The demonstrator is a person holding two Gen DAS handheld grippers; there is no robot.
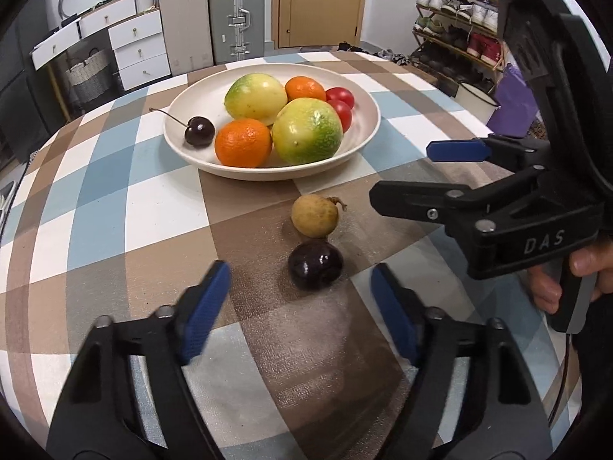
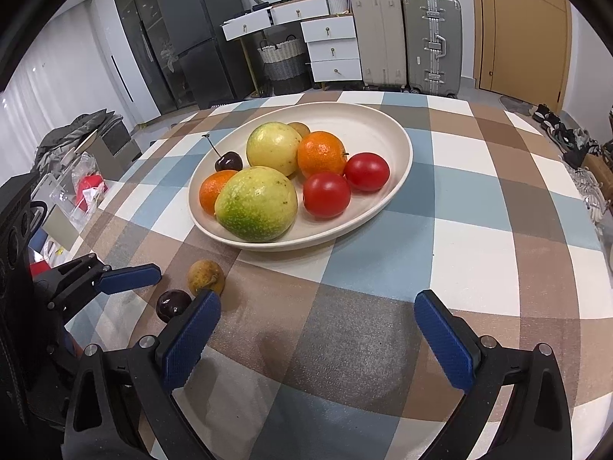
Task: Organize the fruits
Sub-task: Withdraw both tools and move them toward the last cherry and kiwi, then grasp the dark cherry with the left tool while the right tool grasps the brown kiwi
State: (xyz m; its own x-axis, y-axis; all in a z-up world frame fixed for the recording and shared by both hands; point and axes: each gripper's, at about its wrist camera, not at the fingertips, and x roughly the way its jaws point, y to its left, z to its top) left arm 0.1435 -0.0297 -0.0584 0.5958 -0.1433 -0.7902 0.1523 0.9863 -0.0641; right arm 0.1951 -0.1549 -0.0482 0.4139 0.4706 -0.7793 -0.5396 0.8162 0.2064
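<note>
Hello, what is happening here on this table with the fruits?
A person with a gripper in each hand is sorting fruit into a white bowl. Two pieces lie loose on the checked tablecloth: a tan fruit and a dark cherry. The left gripper is open, the cherry just ahead of it. The right gripper is open and empty.

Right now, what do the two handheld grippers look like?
Both match: the left gripper and the right gripper are black plastic clamp frames with silver pivot pins and textured blue finger pads. The right gripper's body bears white "DAS" lettering.
</note>
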